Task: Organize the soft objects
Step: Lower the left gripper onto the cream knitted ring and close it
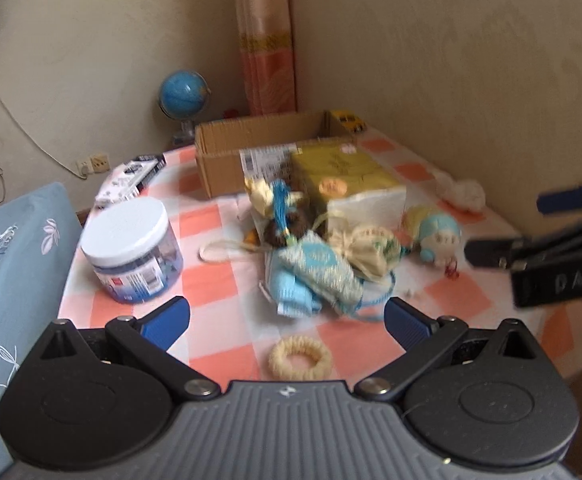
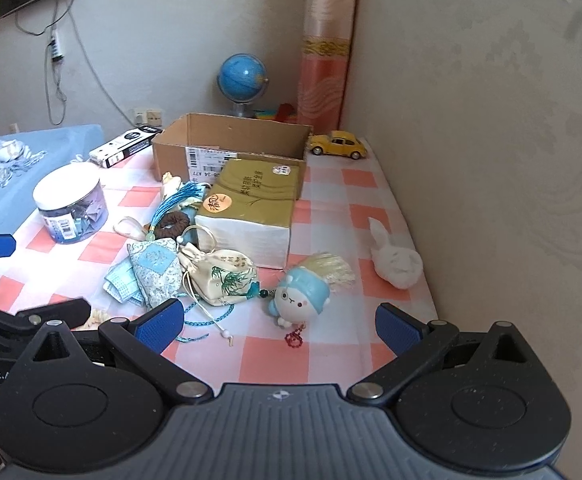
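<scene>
Soft things lie in a heap on the checked tablecloth (image 2: 331,344): a blue patterned sachet (image 2: 155,270), a cream drawstring pouch (image 2: 227,276), blue face masks (image 2: 119,280), a brown scrunchie (image 2: 173,224) and a blue tassel (image 2: 179,200). A blue-capped plush toy (image 2: 301,294) lies before my right gripper (image 2: 279,322), which is open and empty. A white plush rabbit (image 2: 395,258) lies by the wall. My left gripper (image 1: 287,316) is open and empty above a cream scrunchie (image 1: 301,358). An open cardboard box (image 2: 231,140) stands behind.
A gold tissue box (image 2: 251,208) stands against the cardboard box. A white-lidded jar (image 2: 71,204) stands at the left. A yellow toy car (image 2: 337,144), a globe (image 2: 243,76) and a black-and-white carton (image 2: 127,146) are at the back. A beige wall (image 2: 491,160) bounds the right side.
</scene>
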Demonstrator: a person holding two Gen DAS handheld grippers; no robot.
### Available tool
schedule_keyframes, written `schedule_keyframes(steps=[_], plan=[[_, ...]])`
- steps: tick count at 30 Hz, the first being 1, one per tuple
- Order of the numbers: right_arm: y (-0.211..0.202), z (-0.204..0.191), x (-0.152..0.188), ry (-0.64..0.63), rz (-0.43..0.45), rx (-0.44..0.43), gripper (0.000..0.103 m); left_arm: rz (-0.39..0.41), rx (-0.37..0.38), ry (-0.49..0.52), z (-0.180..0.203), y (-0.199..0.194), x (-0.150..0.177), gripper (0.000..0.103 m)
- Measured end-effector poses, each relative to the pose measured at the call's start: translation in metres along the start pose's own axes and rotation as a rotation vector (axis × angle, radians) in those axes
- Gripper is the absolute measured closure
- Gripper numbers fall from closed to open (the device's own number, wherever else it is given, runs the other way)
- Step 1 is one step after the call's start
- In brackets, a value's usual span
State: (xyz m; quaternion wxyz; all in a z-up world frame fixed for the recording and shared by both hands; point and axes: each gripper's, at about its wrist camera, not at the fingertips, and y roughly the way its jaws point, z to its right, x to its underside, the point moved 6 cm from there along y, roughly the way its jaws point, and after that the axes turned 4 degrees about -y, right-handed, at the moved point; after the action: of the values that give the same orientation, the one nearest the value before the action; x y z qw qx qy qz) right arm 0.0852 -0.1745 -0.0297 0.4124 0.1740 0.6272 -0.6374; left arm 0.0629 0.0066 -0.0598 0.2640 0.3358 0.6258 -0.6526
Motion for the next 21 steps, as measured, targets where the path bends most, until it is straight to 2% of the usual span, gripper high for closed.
schedule_keyframes(steps=[5, 12, 14, 16, 21], plan=[[0.013, 0.003, 0.008, -0.042, -0.007, -0.01, 0.0, -0.035, 0.034, 0.019, -0.004, 0.013, 0.017, 0.0], [0.038, 0.011, 0.032, -0.046, -0.057, -0.035, 0.0, -0.074, 0.035, -0.003, -0.016, 0.03, 0.028, 0.003], [0.045, 0.015, 0.039, -0.035, -0.076, -0.046, 0.0, -0.077, 0.046, -0.003, -0.016, 0.033, 0.03, 0.014], [0.05, 0.019, 0.045, -0.023, -0.088, -0.052, 0.0, -0.084, 0.057, -0.001, -0.015, 0.036, 0.031, 0.019], [0.059, 0.022, 0.053, -0.011, -0.101, -0.058, 0.0, -0.102, 0.074, 0.018, -0.011, 0.043, 0.034, 0.027]])
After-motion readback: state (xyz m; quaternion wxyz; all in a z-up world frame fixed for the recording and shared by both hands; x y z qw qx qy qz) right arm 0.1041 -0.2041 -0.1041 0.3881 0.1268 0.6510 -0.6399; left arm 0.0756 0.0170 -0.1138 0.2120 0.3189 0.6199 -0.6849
